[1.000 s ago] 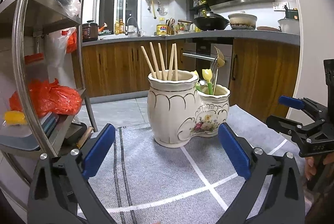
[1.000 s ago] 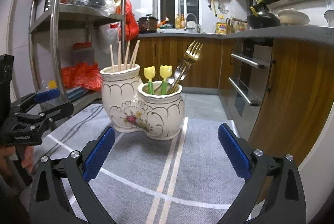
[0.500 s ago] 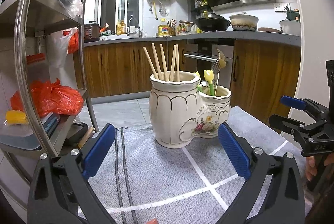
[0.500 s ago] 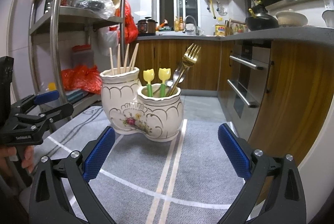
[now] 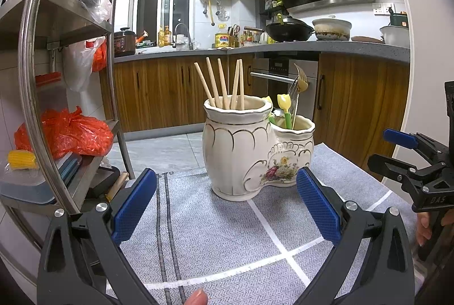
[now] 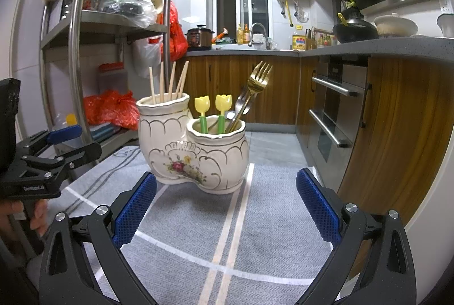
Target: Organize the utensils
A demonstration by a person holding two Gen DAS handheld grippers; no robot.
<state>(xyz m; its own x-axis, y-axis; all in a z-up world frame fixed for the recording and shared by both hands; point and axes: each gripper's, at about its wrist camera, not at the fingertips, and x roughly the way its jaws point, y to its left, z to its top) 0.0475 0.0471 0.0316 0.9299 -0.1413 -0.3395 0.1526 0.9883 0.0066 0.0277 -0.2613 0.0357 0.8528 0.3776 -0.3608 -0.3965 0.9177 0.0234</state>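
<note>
A cream double ceramic utensil holder (image 5: pixel 249 151) with a flower print stands on a grey cloth (image 5: pixel 215 231); it also shows in the right wrist view (image 6: pixel 193 151). Its taller pot holds several wooden chopsticks (image 5: pixel 224 83), its lower pot a gold fork (image 6: pixel 255 89), metal cutlery and two yellow tulip-topped picks (image 6: pixel 215 112). My left gripper (image 5: pixel 227 205) is open and empty, a short way in front of the holder. My right gripper (image 6: pixel 227 205) is open and empty, also in front of it. Each gripper shows at the edge of the other's view.
A steel shelf rack (image 5: pixel 37 83) with an orange bag (image 5: pixel 68 131) stands close on the left. Wooden cabinets (image 6: pixel 403 134) and an oven (image 6: pixel 332 112) line the right. The cloth ends at the table edge behind the holder.
Both grippers have drawn back slightly and risen a little, so the holder sits a bit farther off. Both stay open and empty.
</note>
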